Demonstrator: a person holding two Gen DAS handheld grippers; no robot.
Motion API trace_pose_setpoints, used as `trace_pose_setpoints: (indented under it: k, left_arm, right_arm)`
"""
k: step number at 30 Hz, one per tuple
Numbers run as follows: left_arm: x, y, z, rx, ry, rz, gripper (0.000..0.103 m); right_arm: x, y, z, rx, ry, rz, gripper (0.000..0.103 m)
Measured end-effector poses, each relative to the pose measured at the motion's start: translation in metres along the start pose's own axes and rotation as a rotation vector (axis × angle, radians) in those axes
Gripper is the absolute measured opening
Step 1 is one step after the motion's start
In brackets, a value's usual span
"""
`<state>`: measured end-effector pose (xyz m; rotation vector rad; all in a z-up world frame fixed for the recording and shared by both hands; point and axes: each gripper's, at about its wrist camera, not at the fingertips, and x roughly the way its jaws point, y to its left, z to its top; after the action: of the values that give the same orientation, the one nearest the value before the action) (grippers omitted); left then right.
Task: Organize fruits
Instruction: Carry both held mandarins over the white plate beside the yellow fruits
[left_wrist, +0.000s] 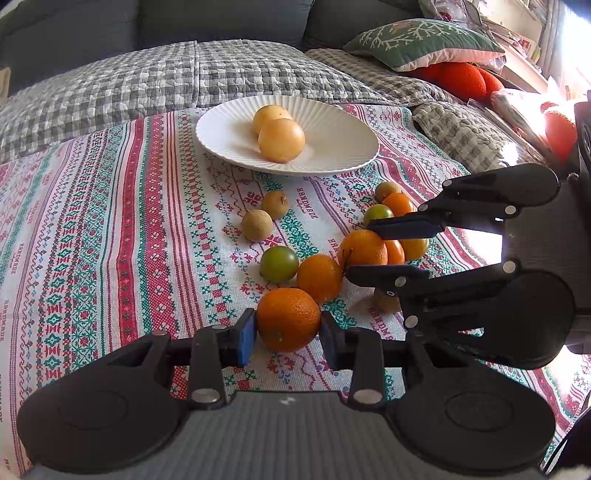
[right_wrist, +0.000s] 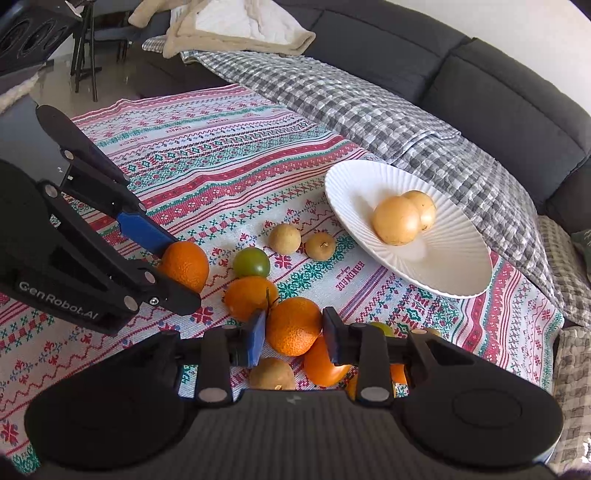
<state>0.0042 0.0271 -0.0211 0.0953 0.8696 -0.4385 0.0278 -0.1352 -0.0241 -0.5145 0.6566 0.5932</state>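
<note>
A white ribbed plate (left_wrist: 332, 155) (right_wrist: 454, 269) holds two yellow round fruits (left_wrist: 281, 139) (right_wrist: 397, 220). On the patterned cloth lie several oranges, green fruits (left_wrist: 279, 263) (right_wrist: 251, 262) and small brown fruits (left_wrist: 257, 225) (right_wrist: 284, 239). My left gripper (left_wrist: 288, 326) (right_wrist: 177, 273) is shut on an orange (left_wrist: 288, 319) (right_wrist: 185, 265) resting on the cloth. My right gripper (right_wrist: 293, 334) (left_wrist: 360, 253) has its pads on both sides of a stemmed orange (right_wrist: 294, 325) (left_wrist: 362, 248) in the pile.
The striped cloth (left_wrist: 110, 221) covers a checked quilt (left_wrist: 147, 85) on a dark sofa (right_wrist: 480, 81). A green pillow (left_wrist: 421, 42) and orange cushions (left_wrist: 465, 79) lie at the back right. A beige blanket (right_wrist: 236, 29) lies farther off.
</note>
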Motion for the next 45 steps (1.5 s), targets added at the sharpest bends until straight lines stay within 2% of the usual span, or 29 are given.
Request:
trace_pose_setpoints:
  k: [7,13,18,27,36,45]
  left_arm:
    - [-0.004,0.001,0.006,-0.010,-0.026,-0.002,0.014]
    - [-0.009,0.002,0.019,-0.038,-0.063,-0.023,0.014]
    - [-0.011,-0.003,0.032,-0.040,-0.099,-0.035,0.014]
    - [-0.001,-0.005,0.059,-0.074,-0.135,-0.008,0.014]
    - [0.030,0.012,0.098,-0.030,-0.137,0.098,0.014]
    - [0.083,0.023,0.126,0.038,-0.093,0.122,0.014]
  right_arm:
    - [-0.004,-0.005,0.003,0.075,-0.017,0.015,0.030]
    - [-0.011,-0.017,0.010,0.140,-0.045,-0.010,0.030]
    - [-0.016,-0.041,0.019,0.274,-0.078,-0.021,0.030]
    - [-0.021,-0.084,0.023,0.476,-0.109,-0.008,0.030]
    - [-0.008,-0.136,0.011,0.697,-0.121,-0.005,0.030]
    - [0.021,-0.149,0.007,0.706,-0.099,-0.010,0.030]
